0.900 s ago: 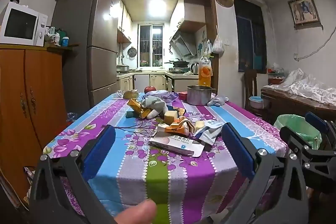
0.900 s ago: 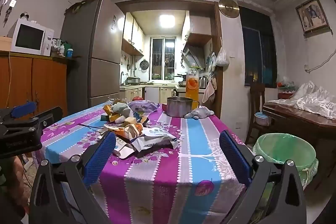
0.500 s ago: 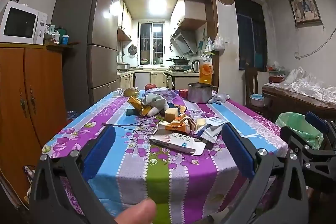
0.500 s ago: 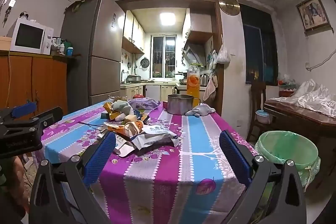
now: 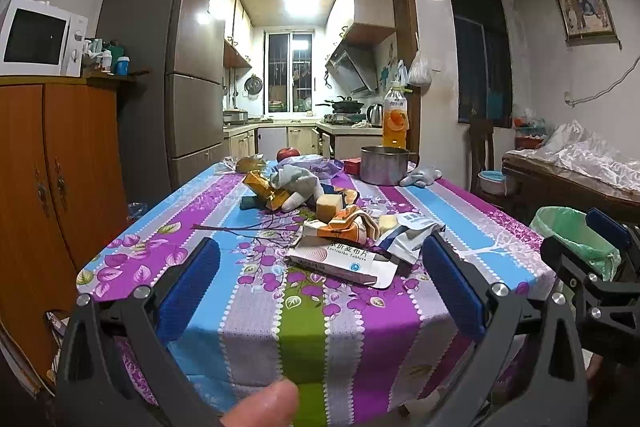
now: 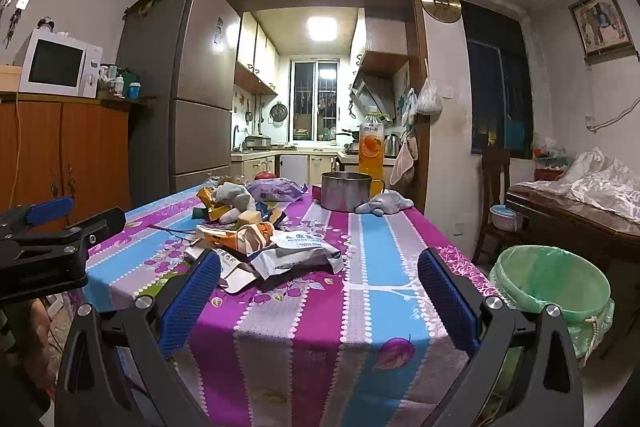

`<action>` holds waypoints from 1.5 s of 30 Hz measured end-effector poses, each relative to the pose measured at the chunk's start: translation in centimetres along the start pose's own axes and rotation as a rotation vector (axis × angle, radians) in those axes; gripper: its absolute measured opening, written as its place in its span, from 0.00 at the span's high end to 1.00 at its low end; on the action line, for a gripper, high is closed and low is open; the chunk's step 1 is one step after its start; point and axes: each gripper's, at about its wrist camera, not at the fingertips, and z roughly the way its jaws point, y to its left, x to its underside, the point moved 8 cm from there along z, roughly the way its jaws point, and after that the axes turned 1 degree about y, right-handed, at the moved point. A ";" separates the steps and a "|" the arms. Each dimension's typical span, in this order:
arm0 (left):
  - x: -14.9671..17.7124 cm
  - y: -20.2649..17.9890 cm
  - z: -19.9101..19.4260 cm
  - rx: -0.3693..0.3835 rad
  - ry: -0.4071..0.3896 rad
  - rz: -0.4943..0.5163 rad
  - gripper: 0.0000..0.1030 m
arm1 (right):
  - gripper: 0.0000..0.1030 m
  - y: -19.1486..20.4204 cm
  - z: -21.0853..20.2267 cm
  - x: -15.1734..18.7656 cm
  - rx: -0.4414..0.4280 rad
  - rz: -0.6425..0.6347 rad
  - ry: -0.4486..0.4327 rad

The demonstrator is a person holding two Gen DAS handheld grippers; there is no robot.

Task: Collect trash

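Observation:
A heap of trash lies mid-table: a flat white tablet box (image 5: 340, 261), a crumpled white pouch (image 5: 412, 231) (image 6: 298, 251), an orange wrapper (image 5: 346, 223) (image 6: 240, 237), yellow wrappers (image 5: 264, 189) and a grey glove (image 5: 298, 183). My left gripper (image 5: 320, 283) stands open in front of the table's near edge, nothing between its blue pads. My right gripper (image 6: 318, 293) is open too, to the right of the left one, short of the heap. A bin with a green liner (image 6: 554, 287) (image 5: 572, 235) stands on the floor right of the table.
The striped floral tablecloth (image 5: 304, 311) covers the table. At its far end stand a steel pot (image 5: 384, 165), an orange drink bottle (image 5: 395, 119), an apple (image 5: 288, 153) and a grey plush toy (image 6: 384, 205). A wooden cabinet (image 5: 52, 187) is left, a cluttered sideboard (image 6: 576, 211) right.
Both views have drifted slightly, the table and heap sitting a little higher and farther. Both grippers stay open and empty.

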 end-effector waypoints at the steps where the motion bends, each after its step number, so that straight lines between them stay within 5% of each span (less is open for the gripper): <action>1: 0.1 0.1 0.1 -0.001 0.003 0.000 0.05 | 0.05 0.0 0.2 0.1 -0.001 0.000 0.003; 45: 0.7 0.0 1.5 -0.004 0.029 0.000 0.05 | 0.05 0.2 1.9 1.2 -0.017 0.008 0.032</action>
